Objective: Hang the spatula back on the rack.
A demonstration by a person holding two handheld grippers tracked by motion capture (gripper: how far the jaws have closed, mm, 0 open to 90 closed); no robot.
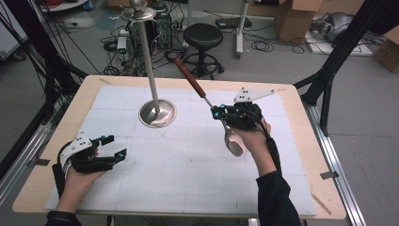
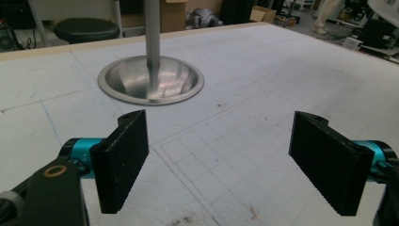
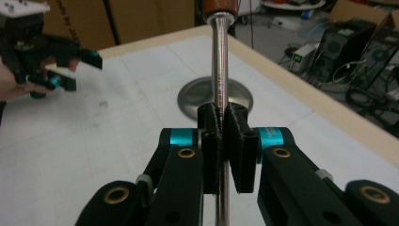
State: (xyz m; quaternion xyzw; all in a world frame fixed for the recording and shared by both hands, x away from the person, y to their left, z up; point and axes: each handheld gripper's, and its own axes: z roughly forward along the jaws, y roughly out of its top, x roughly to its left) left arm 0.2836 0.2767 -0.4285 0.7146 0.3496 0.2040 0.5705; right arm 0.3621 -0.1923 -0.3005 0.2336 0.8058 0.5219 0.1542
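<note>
Right gripper (image 1: 217, 113) pinches spoon (image 1: 225, 123) by its metal shaft, lifted; not yet hung on stand (image 1: 149, 70). Left gripper (image 1: 111, 147) spread, idle.

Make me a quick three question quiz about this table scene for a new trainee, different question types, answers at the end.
1. True or false: the left hand-held gripper holds the metal stand.
2. Multiple choice: the right hand-held gripper grips the ladle on its A) wooden grip, B) metal shaft, C) bowl.
3. Fill in: the stand's round base rests on the ____ mat.

Key: 1 false, its jaws are open and empty. 2 B. 3 white.
</note>
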